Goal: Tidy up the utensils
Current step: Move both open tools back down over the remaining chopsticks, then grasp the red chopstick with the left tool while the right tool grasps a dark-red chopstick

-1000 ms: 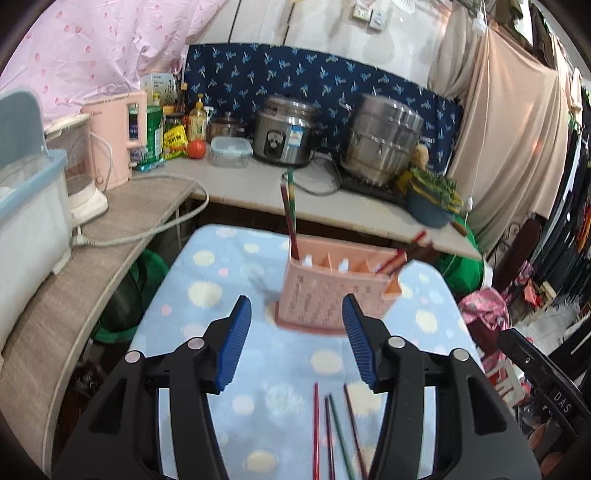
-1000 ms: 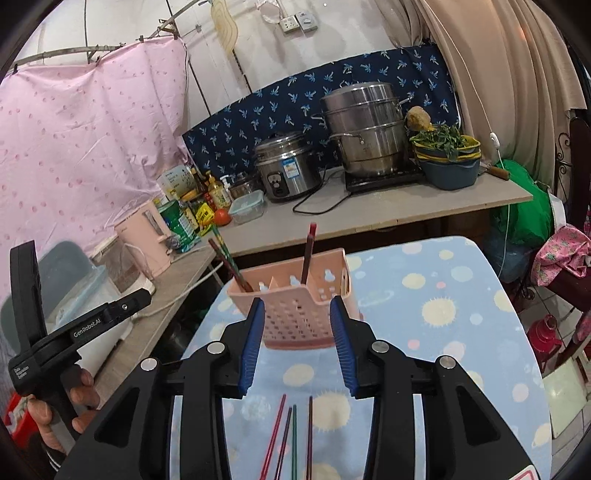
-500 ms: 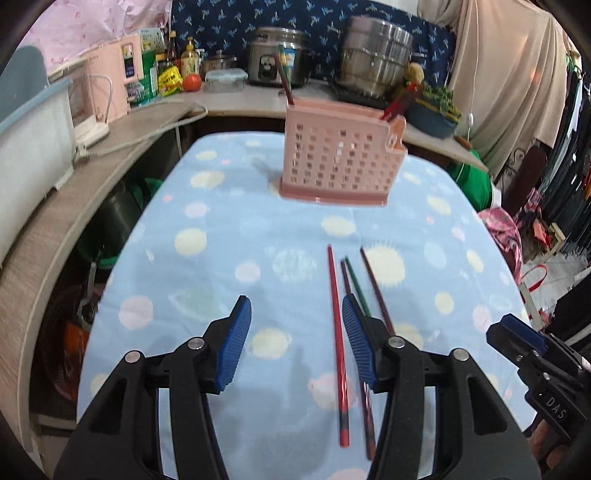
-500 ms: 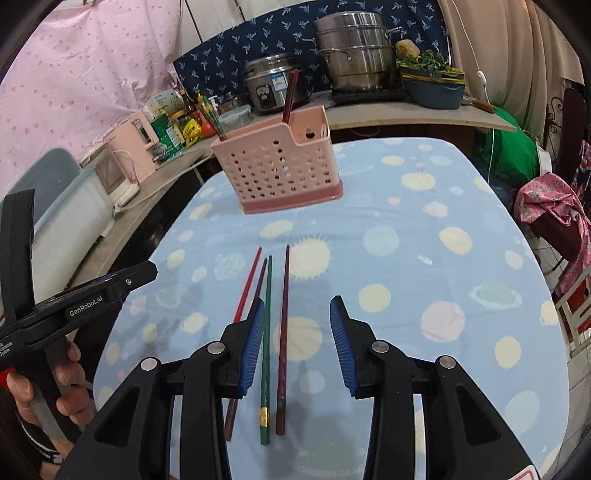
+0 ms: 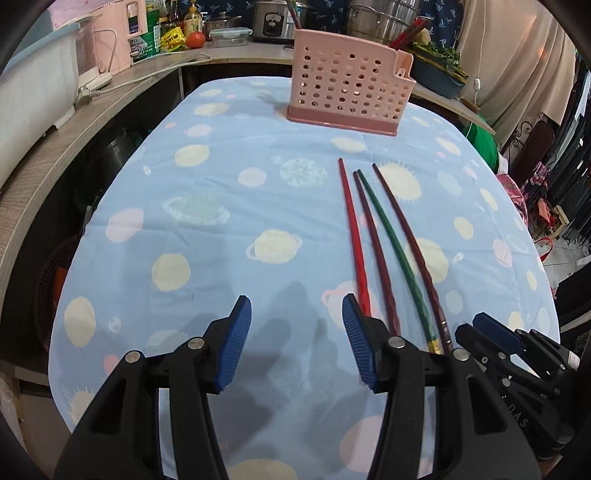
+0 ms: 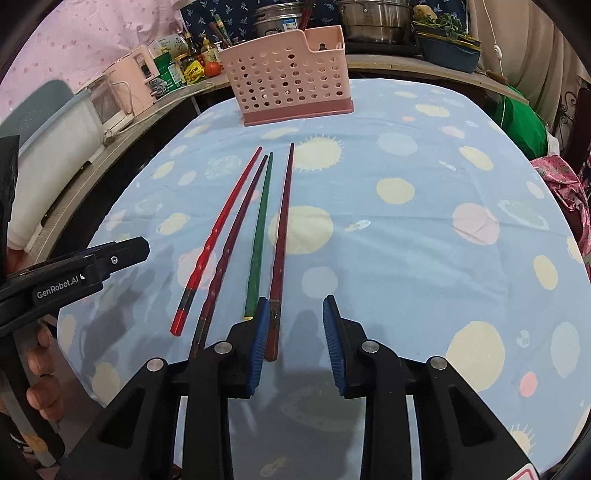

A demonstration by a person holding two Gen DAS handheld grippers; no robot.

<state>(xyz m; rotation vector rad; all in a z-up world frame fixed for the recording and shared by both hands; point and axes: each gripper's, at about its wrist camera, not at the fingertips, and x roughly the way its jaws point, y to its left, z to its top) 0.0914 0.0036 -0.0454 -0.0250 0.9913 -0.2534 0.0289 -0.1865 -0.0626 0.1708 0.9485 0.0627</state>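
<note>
Blue planet-print cloth covers the counter (image 5: 207, 192), where four slim chopsticks (image 6: 258, 229) lie between both wide-open, empty tools: left tool (image 5: 295, 341), right tool (image 6: 293, 339). Beyond stands a pink perforated plastic holder (image 5: 347, 99).

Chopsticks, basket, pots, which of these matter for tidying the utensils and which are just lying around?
For the job:
- four chopsticks on the cloth, e.g. green chopstick
- pink utensil basket
- left gripper, right gripper, both open

Just there:
- rice cooker
- steel pot
- tomato
- planet-print tablecloth
</note>
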